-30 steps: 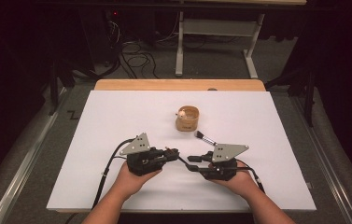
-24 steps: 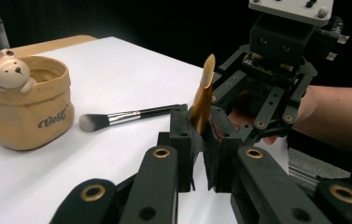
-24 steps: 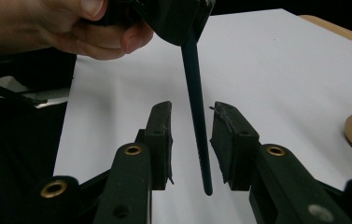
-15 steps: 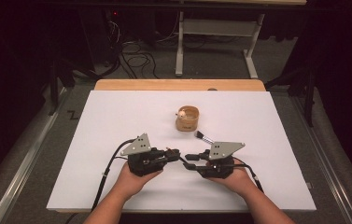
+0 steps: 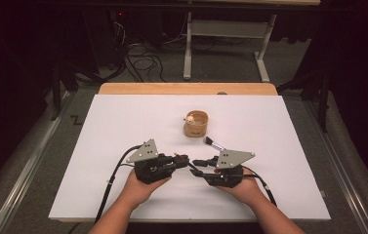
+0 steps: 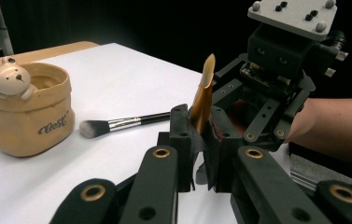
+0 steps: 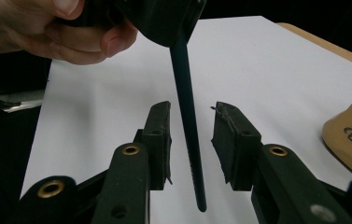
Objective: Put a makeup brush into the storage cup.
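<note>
Two tools meet on the near side of the pot (image 5: 195,124), as half a second ago; pot and loose brush (image 5: 214,143) have not shifted either. The left tool (image 5: 185,158) is clamped tight on a slim stick (image 7: 186,102) with a gold end and a dark shaft. The right tool (image 5: 198,168) stands narrow-open around this shaft, with its pads apart from it. The loose brush lies on the white surface (image 5: 123,122) just beside the pot. A bear figure (image 5: 189,118) sits on the pot's rim; what is inside I cannot tell.
</note>
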The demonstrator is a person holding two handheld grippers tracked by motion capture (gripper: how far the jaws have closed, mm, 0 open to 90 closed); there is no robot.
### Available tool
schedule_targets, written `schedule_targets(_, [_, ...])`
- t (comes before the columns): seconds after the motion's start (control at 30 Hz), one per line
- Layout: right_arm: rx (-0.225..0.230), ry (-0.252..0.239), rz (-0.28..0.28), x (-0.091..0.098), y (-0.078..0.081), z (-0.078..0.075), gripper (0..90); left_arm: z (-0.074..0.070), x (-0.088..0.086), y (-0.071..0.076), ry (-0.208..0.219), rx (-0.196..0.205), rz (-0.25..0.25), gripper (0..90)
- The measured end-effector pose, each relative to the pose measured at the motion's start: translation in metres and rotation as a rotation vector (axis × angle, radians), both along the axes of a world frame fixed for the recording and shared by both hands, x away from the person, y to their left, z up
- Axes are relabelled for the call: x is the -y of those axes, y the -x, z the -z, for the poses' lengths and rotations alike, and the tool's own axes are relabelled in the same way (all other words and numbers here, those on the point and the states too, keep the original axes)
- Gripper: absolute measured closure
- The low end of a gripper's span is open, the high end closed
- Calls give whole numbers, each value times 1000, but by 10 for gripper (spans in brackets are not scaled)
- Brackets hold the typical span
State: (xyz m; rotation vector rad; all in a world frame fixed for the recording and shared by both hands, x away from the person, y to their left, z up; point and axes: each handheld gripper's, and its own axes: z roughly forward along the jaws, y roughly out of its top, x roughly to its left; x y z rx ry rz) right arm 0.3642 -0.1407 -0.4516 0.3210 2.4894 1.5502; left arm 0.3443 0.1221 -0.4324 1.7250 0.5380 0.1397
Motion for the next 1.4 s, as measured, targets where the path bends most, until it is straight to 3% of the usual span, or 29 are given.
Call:
schedule_targets(0.37, [78, 4, 28, -7, 6, 0, 717, 1, 3, 0, 4, 1, -3, 826])
schedule_targets(0.57, [129, -16, 43, -9, 9, -2, 756, 2, 4, 0, -4, 0, -6, 826])
schedule_targets(0.93, [160, -8, 41, -11, 11, -2, 783, 2, 6, 0, -30, 3, -8, 826])
schedule_targets(1.4, [168, 5, 33, -11, 12, -1, 843, 2, 7, 0, -35, 2, -6, 825])
